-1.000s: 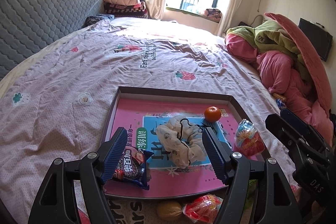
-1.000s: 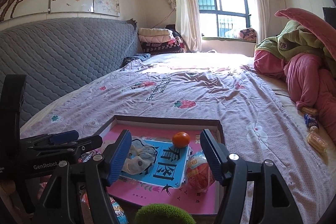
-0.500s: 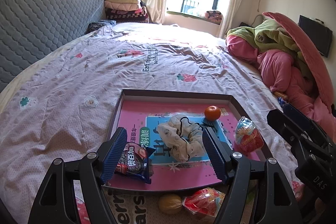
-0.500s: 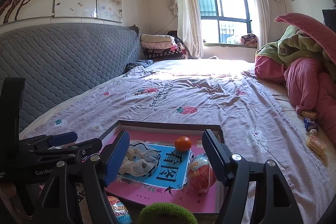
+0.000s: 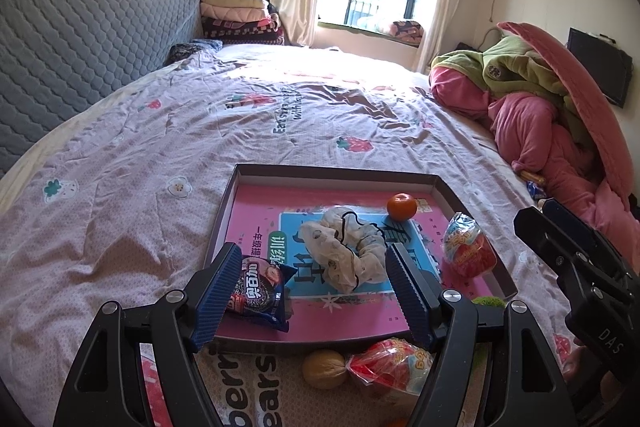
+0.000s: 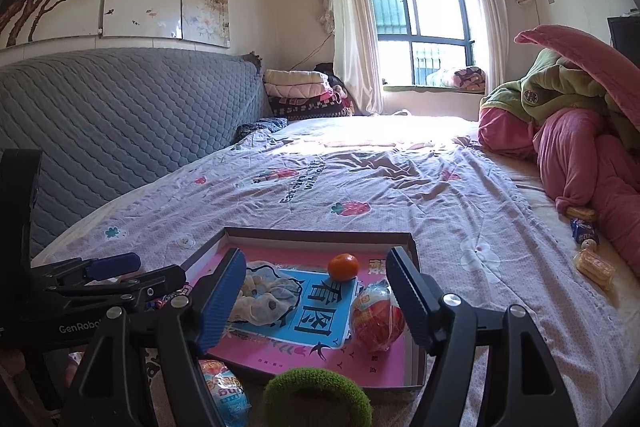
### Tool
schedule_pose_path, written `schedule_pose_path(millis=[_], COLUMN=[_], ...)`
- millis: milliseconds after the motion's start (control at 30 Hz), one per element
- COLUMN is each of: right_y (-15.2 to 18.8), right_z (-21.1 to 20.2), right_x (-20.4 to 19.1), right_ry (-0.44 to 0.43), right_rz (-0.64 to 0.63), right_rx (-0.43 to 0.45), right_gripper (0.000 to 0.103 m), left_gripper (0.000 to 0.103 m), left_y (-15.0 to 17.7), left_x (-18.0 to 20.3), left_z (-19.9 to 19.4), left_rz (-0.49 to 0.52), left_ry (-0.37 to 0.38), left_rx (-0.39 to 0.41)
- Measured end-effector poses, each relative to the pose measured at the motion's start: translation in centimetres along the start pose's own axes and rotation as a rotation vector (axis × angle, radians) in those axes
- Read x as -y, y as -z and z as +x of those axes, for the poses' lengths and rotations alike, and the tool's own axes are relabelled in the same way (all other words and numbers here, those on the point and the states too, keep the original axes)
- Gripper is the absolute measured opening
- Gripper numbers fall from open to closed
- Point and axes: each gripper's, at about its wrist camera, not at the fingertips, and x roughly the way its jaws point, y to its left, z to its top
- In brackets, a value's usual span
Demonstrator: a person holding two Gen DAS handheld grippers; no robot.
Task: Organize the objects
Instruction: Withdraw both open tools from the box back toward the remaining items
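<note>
A shallow brown tray (image 5: 340,171) with a pink liner lies on the bed. In it are a cookie packet (image 5: 260,293), a white scrunchie (image 5: 344,251), a small orange (image 5: 401,206) and a red snack bag (image 5: 466,249). My left gripper (image 5: 310,293) is open and empty, hovering over the tray's near edge. My right gripper (image 6: 316,301) is open and empty, over the tray (image 6: 320,233) from the right side. Before the tray lie a walnut (image 5: 324,367), a red snack bag (image 5: 390,367) and a green fuzzy ball (image 6: 318,397).
The bed has a pink printed sheet (image 5: 160,155) and a grey padded headboard (image 6: 120,119). A heap of pink and green quilts (image 5: 560,115) sits at the right. Small snack packs (image 6: 586,247) lie on the sheet near the quilts.
Both grippers have drawn back and risen slightly from the tray. Their jaws stay open. The objects in the tray have not moved.
</note>
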Motion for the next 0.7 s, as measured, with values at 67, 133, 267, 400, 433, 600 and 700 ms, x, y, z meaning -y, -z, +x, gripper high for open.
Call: schedule_pose_path(millis=[67, 133, 267, 400, 433, 600, 700], right_y=[0.1, 0.3, 0.6, 1.2, 1.3, 1.9, 2.2], right_z=[-0.1, -0.3, -0.5, -1.0, -1.2, -1.7, -1.8], right_x=[0.1, 0.3, 0.6, 1.1, 1.2, 2.0, 2.1], right_ry=[0.002, 0.003, 0.009, 0.018, 0.02, 0.03, 0.034], right_rz=[0.003, 0.007, 0.017, 0.032, 0.035, 0.059, 0.067], right_rx=[-0.002, -0.007, -0.018, -0.03, -0.034, -0.047, -0.062], right_gripper=[0.072, 0.072, 0.072, 0.072, 0.072, 0.072, 0.072], left_gripper=[0.075, 0.076, 0.076, 0.076, 0.076, 0.075, 0.075], left_y=[0.2, 0.5, 1.1, 1.6, 1.8, 2.7, 3.1], left_x=[0.0, 0.1, 0.7, 1.2, 1.3, 1.5, 1.7], left_z=[0.0, 0.0, 0.0, -0.2, -0.3, -0.5, -0.6], left_rz=[0.001, 0.004, 0.029, 0.037, 0.038, 0.03, 0.023], left_ry=[-0.003, 0.0, 0.004, 0.01, 0.012, 0.028, 0.037], left_rx=[-0.005, -0.011, -0.021, -0.03, -0.034, -0.058, -0.071])
